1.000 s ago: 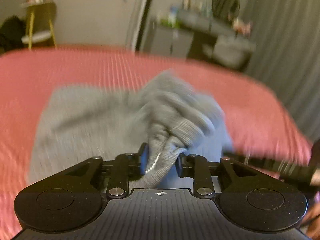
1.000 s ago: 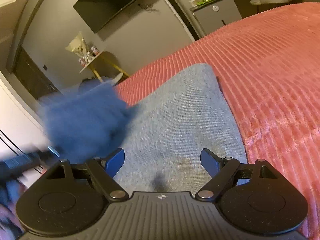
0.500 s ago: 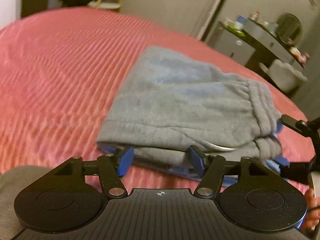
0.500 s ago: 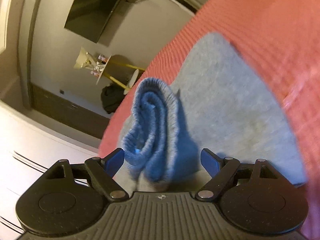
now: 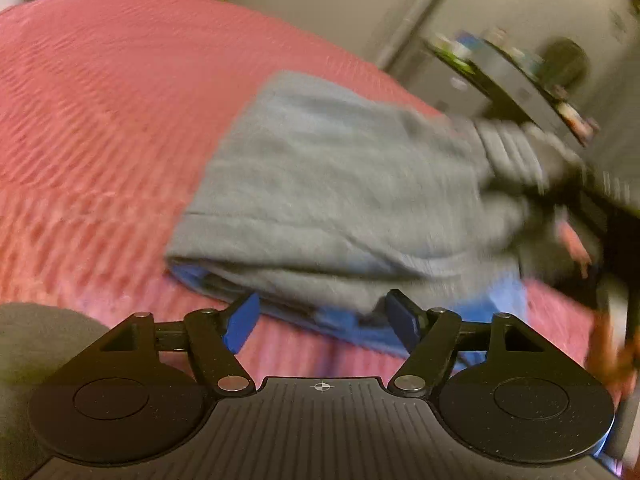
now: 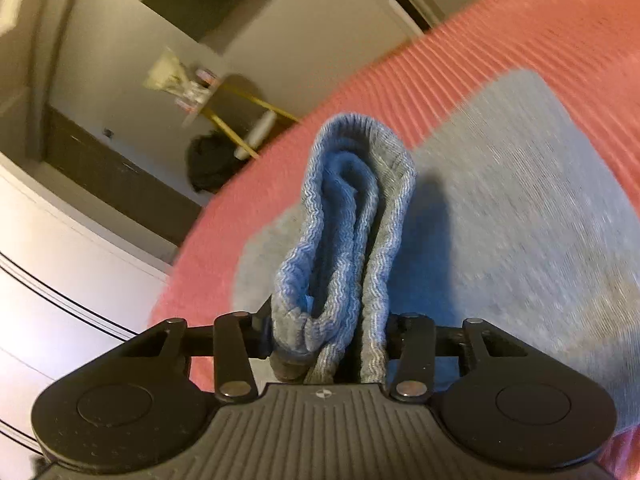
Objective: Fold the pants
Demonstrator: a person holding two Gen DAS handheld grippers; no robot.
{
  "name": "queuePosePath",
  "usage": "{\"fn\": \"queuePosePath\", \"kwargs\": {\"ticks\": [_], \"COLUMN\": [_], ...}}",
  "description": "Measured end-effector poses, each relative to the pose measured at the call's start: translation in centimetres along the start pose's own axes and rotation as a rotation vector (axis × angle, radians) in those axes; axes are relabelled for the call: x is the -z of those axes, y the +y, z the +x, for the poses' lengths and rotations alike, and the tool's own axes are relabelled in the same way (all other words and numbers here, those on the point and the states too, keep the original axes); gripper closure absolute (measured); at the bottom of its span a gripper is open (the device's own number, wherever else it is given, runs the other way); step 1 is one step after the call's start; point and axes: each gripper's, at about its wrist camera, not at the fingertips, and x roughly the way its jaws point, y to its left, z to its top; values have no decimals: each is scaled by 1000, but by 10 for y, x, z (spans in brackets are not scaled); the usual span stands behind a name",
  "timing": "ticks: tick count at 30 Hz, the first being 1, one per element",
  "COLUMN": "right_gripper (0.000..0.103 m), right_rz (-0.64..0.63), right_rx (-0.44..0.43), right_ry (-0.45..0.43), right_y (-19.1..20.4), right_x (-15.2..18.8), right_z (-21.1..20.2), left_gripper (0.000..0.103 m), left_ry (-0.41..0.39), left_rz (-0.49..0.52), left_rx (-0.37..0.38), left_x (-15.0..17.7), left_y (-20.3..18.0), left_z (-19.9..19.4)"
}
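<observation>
Grey pants [image 5: 340, 184] lie folded on a red ribbed bedspread [image 5: 100, 100]. My left gripper [image 5: 322, 312] hovers at their near folded edge. Its jaws are opening, and the blue pads flank that edge without pressing it. In the right wrist view the ribbed waistband [image 6: 352, 208] stands up in a bunched fold, with the rest of the pants [image 6: 520, 220] flat behind it. My right gripper [image 6: 330, 320] is closing on that waistband, and its pads are pressed into the fabric and mostly hidden by it. The right gripper shows only as a dark blur at the right edge of the left wrist view.
A dresser [image 5: 520, 80] crowded with small items stands beyond the bed's far right. In the right wrist view a yellow-legged stool [image 6: 248, 120], a dark bag [image 6: 212, 164] and a white wardrobe [image 6: 60, 280] stand off the bed's edge.
My left gripper let go of the bunched grey fabric, opened and drew back to the near edge. My right gripper went from wide open to closed on the waistband fold.
</observation>
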Motion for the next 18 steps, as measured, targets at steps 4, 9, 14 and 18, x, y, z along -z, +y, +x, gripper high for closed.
{"fn": "queuePosePath", "kwargs": {"ticks": [4,9,14,18], "right_gripper": [60,60,60,60], "right_rz": [-9,7,51,90], "right_rx": [-76,-109,-98,-39], "right_ry": [-90,-158,-201,-224], "right_y": [15,20,6,-21], "right_x": [-9,-18,-20,-19], "right_z": [-22,-47,-64,-78], "left_gripper": [24,38,63,73], "left_ry": [13,3,4,-1], "left_rz": [78,-77,-99,-64], "left_rx": [-105,-140,-170,-173], "left_x": [4,-6,-7,-6], "left_y": [-12,9,13,6], "left_z": [12,18,22,21]}}
